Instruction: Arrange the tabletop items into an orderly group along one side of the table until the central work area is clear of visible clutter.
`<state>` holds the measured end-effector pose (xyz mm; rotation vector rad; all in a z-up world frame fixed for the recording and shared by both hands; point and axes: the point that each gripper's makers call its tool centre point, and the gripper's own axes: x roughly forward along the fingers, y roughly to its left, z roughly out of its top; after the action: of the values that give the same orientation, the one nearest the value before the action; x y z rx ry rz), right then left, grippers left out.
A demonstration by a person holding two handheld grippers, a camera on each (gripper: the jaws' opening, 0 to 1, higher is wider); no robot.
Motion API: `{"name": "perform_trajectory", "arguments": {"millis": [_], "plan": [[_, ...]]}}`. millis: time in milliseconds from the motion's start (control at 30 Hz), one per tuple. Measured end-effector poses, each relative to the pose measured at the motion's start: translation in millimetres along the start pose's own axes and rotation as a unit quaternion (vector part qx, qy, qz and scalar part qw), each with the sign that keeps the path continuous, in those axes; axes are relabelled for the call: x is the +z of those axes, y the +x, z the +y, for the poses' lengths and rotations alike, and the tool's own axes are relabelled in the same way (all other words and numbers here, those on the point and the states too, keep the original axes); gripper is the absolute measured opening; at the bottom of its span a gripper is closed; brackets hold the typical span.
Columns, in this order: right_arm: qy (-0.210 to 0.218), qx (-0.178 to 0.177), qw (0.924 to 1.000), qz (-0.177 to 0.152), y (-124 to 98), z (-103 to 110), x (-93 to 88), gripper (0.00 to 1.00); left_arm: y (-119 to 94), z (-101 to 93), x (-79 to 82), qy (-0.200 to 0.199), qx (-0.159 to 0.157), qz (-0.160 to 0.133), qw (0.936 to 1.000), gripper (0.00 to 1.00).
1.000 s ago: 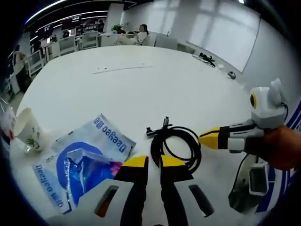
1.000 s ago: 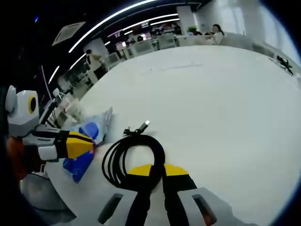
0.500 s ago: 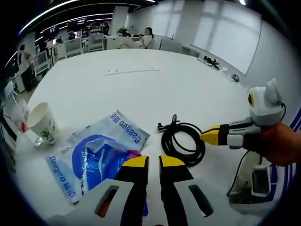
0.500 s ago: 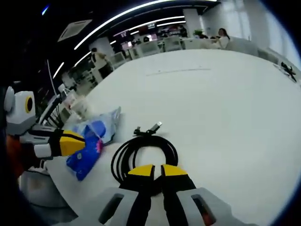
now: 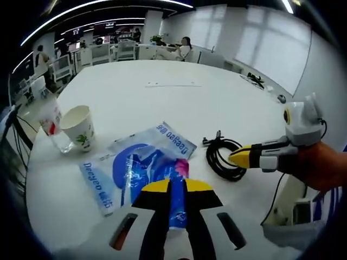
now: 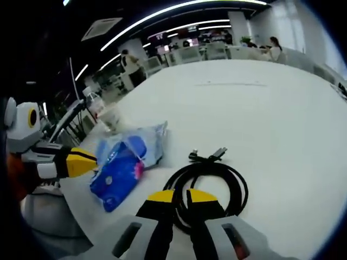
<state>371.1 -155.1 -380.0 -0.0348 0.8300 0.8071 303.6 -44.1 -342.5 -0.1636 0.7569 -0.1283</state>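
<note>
Table [image 5: 141,103], white and broad, spread across both views [image 6: 282,114], with an office of desks and seated people beyond its far edge.

Blue-and-white plastic bag [image 5: 142,169], printed with lettering, flat on the near part of the table, directly ahead of the left gripper [image 5: 177,186]; same bag [image 6: 126,161] to the left in the right gripper view, ahead of the left gripper's yellow tip [image 6: 81,161].

Coiled black cable [image 5: 223,157], lying beside the bag's right edge, plug ends pointing away from the coil; in the right gripper view the coil [image 6: 209,181] just ahead of the right gripper [image 6: 179,196], its near loop passing under or between the yellow tips, contact not discernible.

Paper cup [image 5: 79,127], white with a green leaf print, upright near the table's left edge, well apart from the cable; seen also behind the bag [image 6: 113,117].

Clear plastic bottle with a red label [image 5: 53,125], just beside the cup on its left, details blurred.

Left gripper: yellow-tipped jaws nearly together, a narrow slit between them, nothing clearly held, poised over the bag's near end.

Right gripper [image 5: 244,156]: held in a hand [image 5: 317,169], tip at the coil's right side; jaws close together, with only a thin gap, grip on the cable not determinable.
</note>
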Motion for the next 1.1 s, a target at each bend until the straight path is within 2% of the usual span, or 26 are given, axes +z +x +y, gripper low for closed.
{"name": "perform_trajectory", "arguments": {"millis": [267,467,533,767,900,1100], "plan": [[-0.023,0.020,0.9995,0.006,5.8,18.2,5.5,0.07,-20.6,22.4,-21.3,-0.041,0.026,-0.001,0.9988,0.06],[-0.042,0.033,0.9985,0.010,11.9,28.1,10.3,0.10,-36.3,28.3,-41.9,-0.087,0.048,0.004,0.9950,0.07],[-0.046,0.037,0.9982,0.012,14.3,29.6,11.8,0.10,-35.1,31.2,-42.6,-0.094,0.053,0.005,0.9941,0.07],[-0.070,0.052,0.9959,0.023,22.8,35.0,15.9,0.14,-41.1,25.9,-53.7,-0.124,0.054,0.012,0.9907,0.11],[-0.083,0.060,0.9944,0.029,27.9,40.1,18.9,0.16,-37.3,21.8,-62.7,-0.153,0.051,0.020,0.9867,0.14],[-0.103,0.073,0.9912,0.041,34.0,51.2,20.5,0.22,-35.4,17.1,-70.0,-0.173,0.053,0.028,0.9831,0.16]]}}
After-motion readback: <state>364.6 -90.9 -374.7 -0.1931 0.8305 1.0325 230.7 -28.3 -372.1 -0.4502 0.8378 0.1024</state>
